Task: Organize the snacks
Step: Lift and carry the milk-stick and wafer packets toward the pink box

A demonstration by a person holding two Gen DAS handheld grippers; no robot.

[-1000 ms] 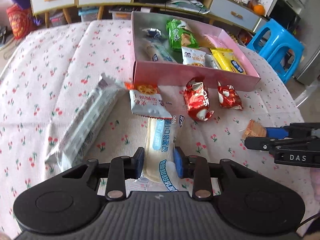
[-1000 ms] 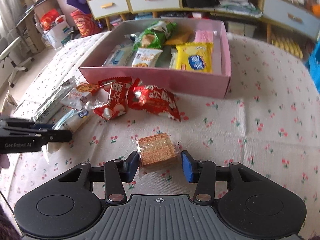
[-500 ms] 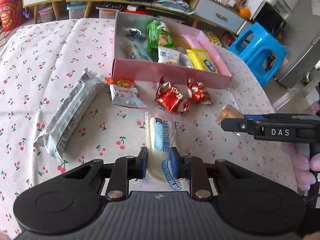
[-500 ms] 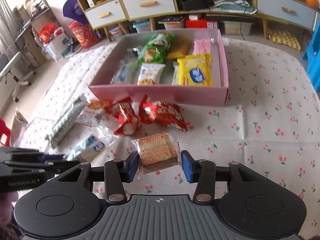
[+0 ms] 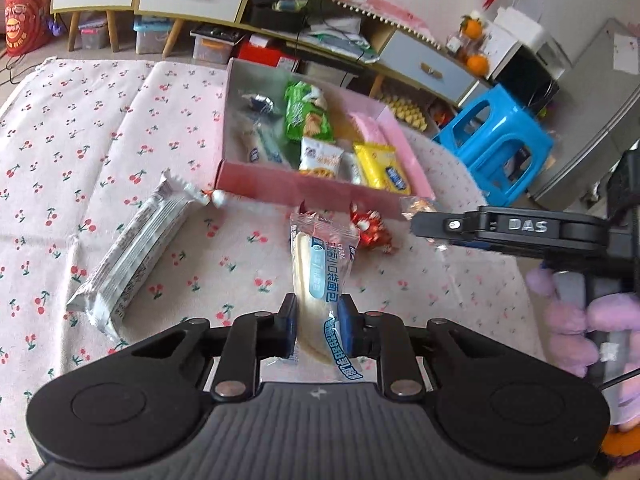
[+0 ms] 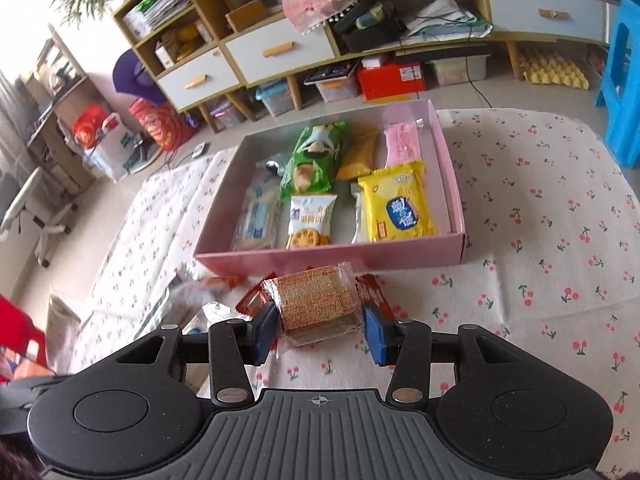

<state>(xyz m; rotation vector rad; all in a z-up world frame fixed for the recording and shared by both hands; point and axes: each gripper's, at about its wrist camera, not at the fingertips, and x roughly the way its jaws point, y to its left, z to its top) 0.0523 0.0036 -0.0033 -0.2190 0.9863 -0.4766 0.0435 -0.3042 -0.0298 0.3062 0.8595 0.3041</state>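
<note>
A pink box [image 5: 304, 190] [image 6: 332, 258] holds several snack packets on the cherry-print tablecloth. My left gripper [image 5: 317, 330] is shut on a long bread packet [image 5: 322, 268] with blue print, lifted above the cloth short of the box. My right gripper [image 6: 319, 322] is shut on a clear-wrapped wafer biscuit block [image 6: 316, 304], held above the cloth just before the box's near wall. The right gripper also shows in the left wrist view [image 5: 424, 226] with the wafer wrapper at its tip. A red candy packet [image 5: 370, 232] lies before the box.
A long silver packet [image 5: 132, 250] lies on the cloth at the left. An orange-and-white biscuit packet's end [image 5: 214, 196] peeks beside it. A blue stool [image 5: 496, 144] stands right of the table. Cabinets and bins stand behind.
Both grippers have risen and moved toward the box with their packets. The bread packet has left the cloth. The wafer block now hangs over the red packets near the box wall.
</note>
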